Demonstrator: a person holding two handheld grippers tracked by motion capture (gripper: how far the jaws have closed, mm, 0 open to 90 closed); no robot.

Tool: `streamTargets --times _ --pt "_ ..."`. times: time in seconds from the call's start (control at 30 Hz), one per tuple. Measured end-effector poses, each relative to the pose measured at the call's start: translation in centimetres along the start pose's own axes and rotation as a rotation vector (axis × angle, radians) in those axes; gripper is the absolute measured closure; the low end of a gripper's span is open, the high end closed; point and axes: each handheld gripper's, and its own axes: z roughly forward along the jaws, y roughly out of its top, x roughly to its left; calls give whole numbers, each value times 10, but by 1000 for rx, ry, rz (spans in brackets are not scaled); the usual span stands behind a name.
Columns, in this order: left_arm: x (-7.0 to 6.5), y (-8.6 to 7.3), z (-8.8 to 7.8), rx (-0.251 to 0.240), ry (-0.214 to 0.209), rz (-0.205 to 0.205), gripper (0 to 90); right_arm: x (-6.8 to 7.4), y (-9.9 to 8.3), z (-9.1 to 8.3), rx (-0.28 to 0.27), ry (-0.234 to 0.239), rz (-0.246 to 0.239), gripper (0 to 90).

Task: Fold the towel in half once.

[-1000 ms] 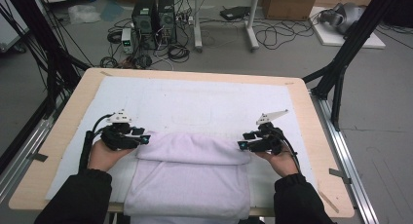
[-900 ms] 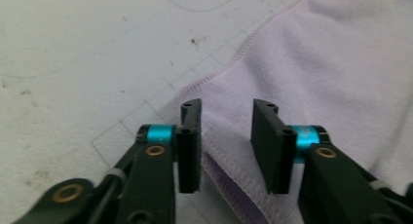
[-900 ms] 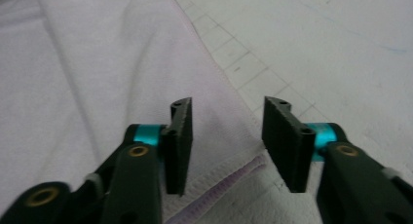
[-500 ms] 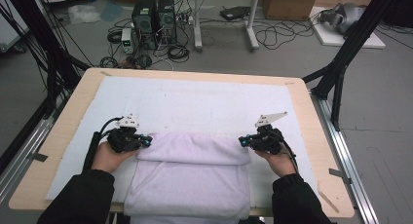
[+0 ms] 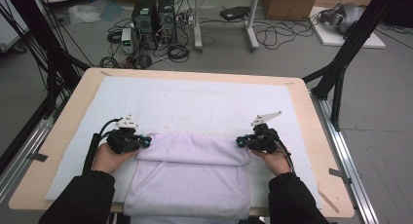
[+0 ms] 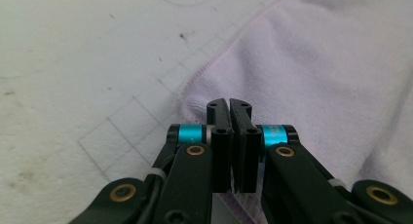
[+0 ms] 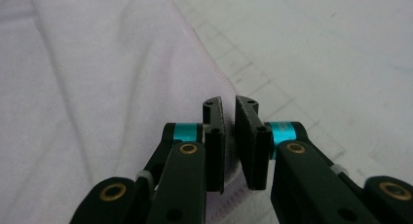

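Folding job, partway. My left tool (image 5: 144, 141) is clamped on the towel (image 5: 192, 177) at its 9 o'clock fold end; my right tool (image 5: 239, 142) has just closed, then eased slightly, pinching the 3 o'clock end, cloth between its jaws. Towel lies at the bench (image 5: 73, 100) 6 o'clock edge on the white mat (image 5: 195, 104), far edge already turned over into a band. Left, I judge: lift both ends, fold again, smooth flat.
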Motion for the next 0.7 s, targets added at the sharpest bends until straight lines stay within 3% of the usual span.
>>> streamTargets --times 0.2,0.33,0.53,0.7 --pt "1 2 -14 -60 16 -15 870 2 2 -16 -63 -16 0 838" --pt "-5 3 -25 -95 20 2 871 8 6 -28 -117 9 -11 838" --pt "-29 -9 -54 -152 12 52 870 44 4 -56 -174 59 -98 839" --pt "-63 -40 -82 -150 -40 101 854 79 -21 -76 -168 138 -136 836"
